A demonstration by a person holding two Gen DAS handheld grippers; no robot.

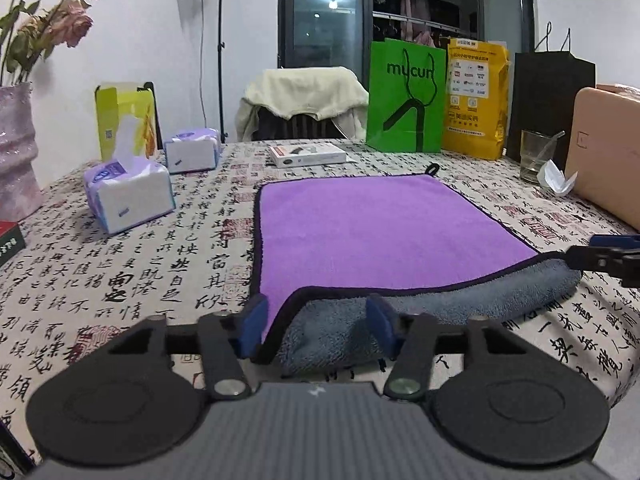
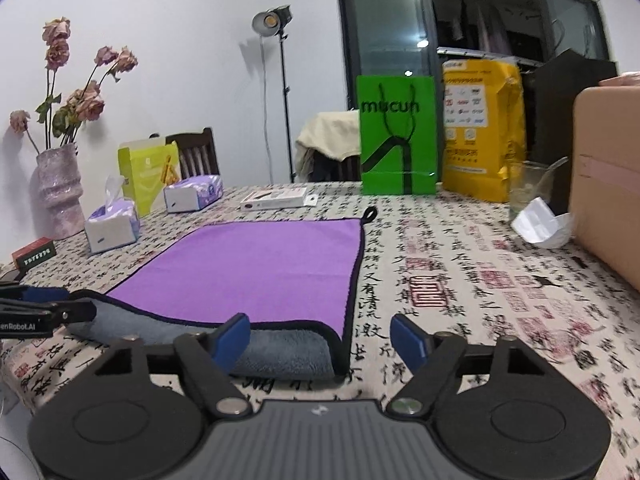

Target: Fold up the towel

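A purple towel (image 1: 372, 232) with a grey underside and dark trim lies flat on the calligraphy-print tablecloth; it also shows in the right wrist view (image 2: 260, 268). Its near edge is rolled up, showing grey (image 1: 460, 300). My left gripper (image 1: 318, 322) is open, its blue fingers straddling the towel's near left corner. My right gripper (image 2: 320, 338) is open around the near right corner (image 2: 336, 344). Each gripper's tip shows at the edge of the other view: the right gripper (image 1: 608, 254) and the left gripper (image 2: 36, 304).
Two tissue boxes (image 1: 128, 196) and a vase with dried flowers (image 1: 16, 140) stand left. A white box (image 1: 308, 155), green bag (image 1: 406, 96), yellow bag (image 1: 476, 100), glass (image 1: 536, 156) and a tan box (image 1: 608, 152) stand behind and to the right.
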